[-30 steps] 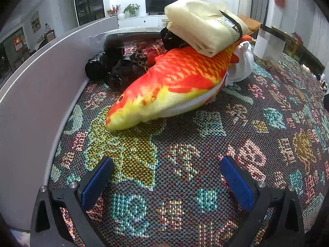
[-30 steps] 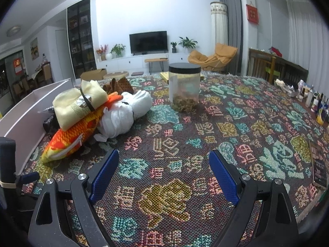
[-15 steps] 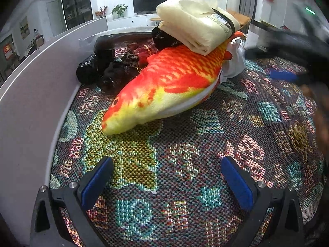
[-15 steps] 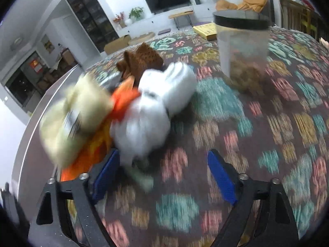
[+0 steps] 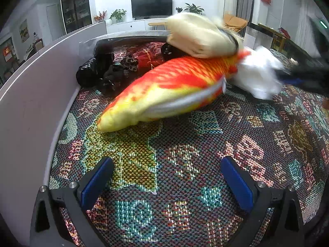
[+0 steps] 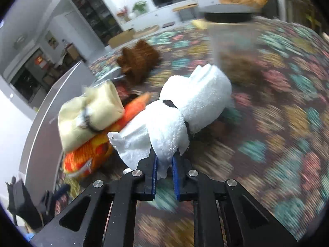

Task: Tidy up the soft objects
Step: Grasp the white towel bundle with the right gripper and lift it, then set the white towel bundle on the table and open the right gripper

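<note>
A white fluffy bundle (image 6: 197,94) with a black band lies on the patterned cloth, against the tail of an orange and yellow plush fish (image 5: 174,86). A cream folded cloth (image 5: 199,37) rests on the fish. My right gripper (image 6: 164,160) has its jaws closing; the blue pads pinch the bundle's near edge. In the left wrist view the bundle (image 5: 255,74) and the right gripper (image 5: 298,78) are blurred at the right. My left gripper (image 5: 166,177) hovers open over bare cloth in front of the fish, holding nothing.
A grey panel (image 5: 30,94) walls the left side. Black bags (image 5: 94,70) and a red item (image 5: 148,59) lie behind the fish. A brown knitted piece (image 6: 139,59) and a clear jar with a black lid (image 6: 232,47) stand beyond the bundle.
My right gripper swung left to the white bundle and shut on its edge. The bundle, fish tail and cream cloth shifted slightly. The left gripper stayed almost still.
</note>
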Demonstrator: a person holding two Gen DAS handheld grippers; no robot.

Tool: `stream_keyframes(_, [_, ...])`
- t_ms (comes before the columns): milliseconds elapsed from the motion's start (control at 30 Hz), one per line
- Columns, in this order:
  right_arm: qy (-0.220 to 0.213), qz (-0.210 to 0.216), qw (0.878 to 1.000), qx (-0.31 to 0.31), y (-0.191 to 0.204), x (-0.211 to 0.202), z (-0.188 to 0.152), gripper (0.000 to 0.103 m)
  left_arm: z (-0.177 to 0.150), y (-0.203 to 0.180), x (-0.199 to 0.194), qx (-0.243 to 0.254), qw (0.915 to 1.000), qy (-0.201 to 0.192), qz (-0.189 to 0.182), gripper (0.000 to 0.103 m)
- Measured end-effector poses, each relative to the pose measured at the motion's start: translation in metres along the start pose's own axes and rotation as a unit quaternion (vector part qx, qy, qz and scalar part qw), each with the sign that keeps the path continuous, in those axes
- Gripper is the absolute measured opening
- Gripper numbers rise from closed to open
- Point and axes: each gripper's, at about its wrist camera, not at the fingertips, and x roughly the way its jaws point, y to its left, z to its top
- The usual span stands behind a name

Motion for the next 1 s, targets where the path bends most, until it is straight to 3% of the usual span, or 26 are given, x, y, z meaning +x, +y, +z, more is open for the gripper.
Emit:
stream_keyframes(133, [-0.031,-0.073,0.996,0.04,-0.056,-0.037,-0.004,0.014,0.0,0.0,0.0,0.0,1.0,-0.001,0.0,0.103])
stream_keyframes(200, [-0.066,-0.141,0.983,0.095,-0.102,-0.059,0.0,0.014,0.0,0.0,0.0,0.0,1.0,-0.001,0.0,0.103])
stream_keyframes(267, [-0.082,-0.162,0.974,0.138,-0.128,-0.072,0.002,0.019,0.0,0.0,-0.001,0.001,1.0,-0.001,0.0,0.103])
stream_keyframes(300, [-0.092,-0.16,0.969,0.167,-0.14,-0.081,-0.001,0.026,0.0,0.0,-0.001,0.002,1.0,-0.002,0.0,0.103])
stream_keyframes(333, [-0.096,-0.157,0.966,0.18,-0.142,-0.087,-0.003,0.051,0.0,0.0,-0.001,0.002,1.0,-0.002,-0.001,0.103])
stream_keyframes(400, [-0.098,-0.145,0.968,0.181,-0.139,-0.097,-0.009,0.081,0.0,0.0,0.0,0.001,1.0,-0.003,0.0,0.103])
stream_keyframes(500, [-0.088,-0.129,0.976,0.149,-0.122,-0.101,-0.018,0.081,-0.001,0.0,0.0,0.0,1.0,-0.005,0.001,0.103])
stream_keyframes(600, [-0.017,-0.099,0.991,0.083,-0.099,-0.07,-0.016,0.08,-0.001,0.0,0.0,0.0,1.0,-0.004,0.001,0.103])
stream_keyframes(633, [0.021,-0.118,0.991,0.052,-0.091,-0.055,-0.016,0.08,-0.001,0.0,0.0,0.0,1.0,-0.004,0.001,0.103])
stream_keyframes(700, [0.059,-0.161,0.985,0.028,-0.088,-0.036,-0.013,0.078,-0.001,0.0,0.0,0.0,1.0,-0.004,0.001,0.103])
stream_keyframes(767, [0.046,-0.192,0.979,0.05,-0.099,-0.028,0.001,0.078,-0.001,0.0,0.0,0.0,1.0,-0.004,0.001,0.103])
stream_keyframes(900, [-0.038,-0.244,0.962,0.115,-0.117,-0.036,0.031,0.08,0.0,0.001,0.0,0.002,1.0,0.0,0.0,0.103])
stream_keyframes(1000, [-0.04,-0.218,0.967,0.128,-0.106,-0.039,0.022,0.08,0.001,0.001,0.001,0.003,1.0,0.0,-0.001,0.103])
